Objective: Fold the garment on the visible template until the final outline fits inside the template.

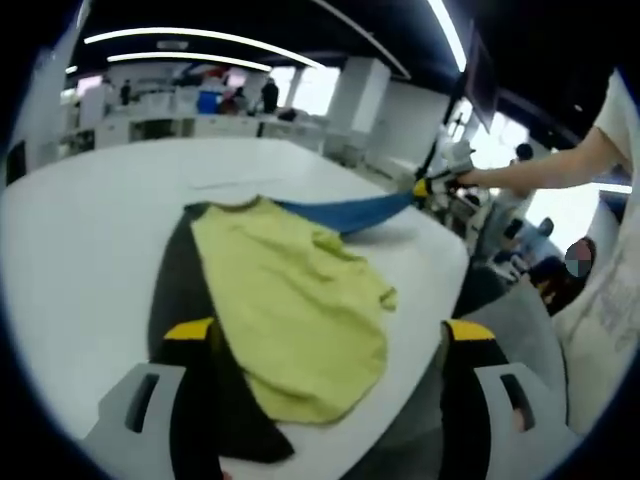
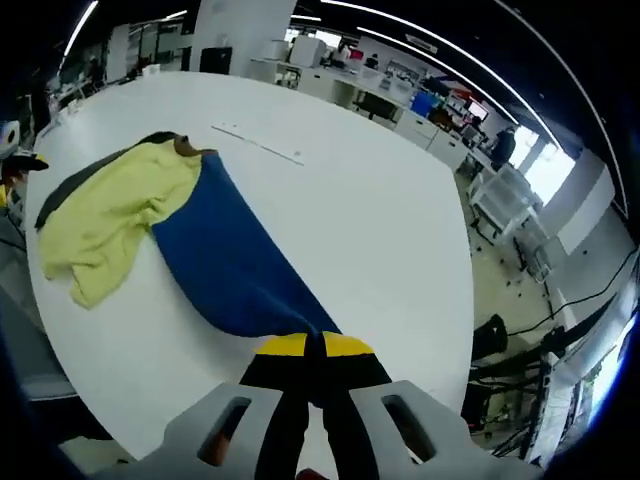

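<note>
A yellow-green garment point(image 1: 290, 300) lies crumpled on a dark grey sheet point(image 1: 175, 280) on the white table point(image 1: 80, 240). A blue part of the garment point(image 2: 230, 260) stretches away from the yellow part point(image 2: 110, 205), lifted off the table at its far end. My right gripper point(image 2: 315, 345) is shut on that blue end; in the left gripper view this right gripper point(image 1: 432, 187) hangs past the table's far right edge. My left gripper point(image 1: 330, 335) is open, a jaw on each side of the yellow garment's near end, above it and not touching.
A person's arm point(image 1: 540, 170) reaches in behind the right gripper. The table's rounded edge point(image 1: 455, 270) runs close to the garment's right side, with floor and a chair point(image 1: 560, 270) beyond. A thin strip point(image 2: 255, 142) lies on the table past the garment. Office desks point(image 2: 330, 75) stand behind.
</note>
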`<state>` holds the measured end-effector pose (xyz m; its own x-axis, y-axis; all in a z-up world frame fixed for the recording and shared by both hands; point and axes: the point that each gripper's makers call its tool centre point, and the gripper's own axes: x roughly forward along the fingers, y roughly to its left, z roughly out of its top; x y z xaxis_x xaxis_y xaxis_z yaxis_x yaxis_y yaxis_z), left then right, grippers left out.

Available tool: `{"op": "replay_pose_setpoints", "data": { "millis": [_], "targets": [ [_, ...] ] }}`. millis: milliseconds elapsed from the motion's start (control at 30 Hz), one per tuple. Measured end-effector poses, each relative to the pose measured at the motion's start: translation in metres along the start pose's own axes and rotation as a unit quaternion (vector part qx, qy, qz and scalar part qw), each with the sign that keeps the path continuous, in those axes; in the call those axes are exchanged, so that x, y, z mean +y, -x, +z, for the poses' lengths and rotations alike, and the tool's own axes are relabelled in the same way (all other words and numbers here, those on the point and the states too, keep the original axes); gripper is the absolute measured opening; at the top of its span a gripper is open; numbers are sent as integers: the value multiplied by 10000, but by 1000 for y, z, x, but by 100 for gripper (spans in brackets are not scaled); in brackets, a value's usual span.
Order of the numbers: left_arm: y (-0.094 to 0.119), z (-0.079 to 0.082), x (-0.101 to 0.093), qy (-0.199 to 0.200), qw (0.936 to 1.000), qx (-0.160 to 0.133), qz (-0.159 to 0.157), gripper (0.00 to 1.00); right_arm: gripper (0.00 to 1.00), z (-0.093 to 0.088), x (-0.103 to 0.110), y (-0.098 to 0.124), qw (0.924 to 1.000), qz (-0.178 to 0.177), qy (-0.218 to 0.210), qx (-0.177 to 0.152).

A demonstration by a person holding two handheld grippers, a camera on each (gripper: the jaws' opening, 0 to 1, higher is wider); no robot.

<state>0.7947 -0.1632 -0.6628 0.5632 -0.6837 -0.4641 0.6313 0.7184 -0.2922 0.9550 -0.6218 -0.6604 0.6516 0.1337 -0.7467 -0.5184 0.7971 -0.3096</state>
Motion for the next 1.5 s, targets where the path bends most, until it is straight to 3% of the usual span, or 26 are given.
{"op": "replay_pose_setpoints", "data": {
  "millis": [433,767,1233,1367,1500],
  "targets": [
    [-3,5,-12,-300,9995,92,-107,92,3,-14,-9,-9,9994,130,239,224],
    [-1,31,-20,-570,9982,-118,-120,95,3,-21,3,-11,9987,269,321,275],
    [2,20,-19,-473,9988,-2,-104,96,5,-39,11,-11,9979,270,295,509],
    [2,19,-18,-448,9990,19,-66,95,18,-40,10,-10,9984,249,187,461],
    [1,21,-19,-428,9991,-9,-76,95,20,-41,10,-8,9984,242,195,472]
  ]
}}
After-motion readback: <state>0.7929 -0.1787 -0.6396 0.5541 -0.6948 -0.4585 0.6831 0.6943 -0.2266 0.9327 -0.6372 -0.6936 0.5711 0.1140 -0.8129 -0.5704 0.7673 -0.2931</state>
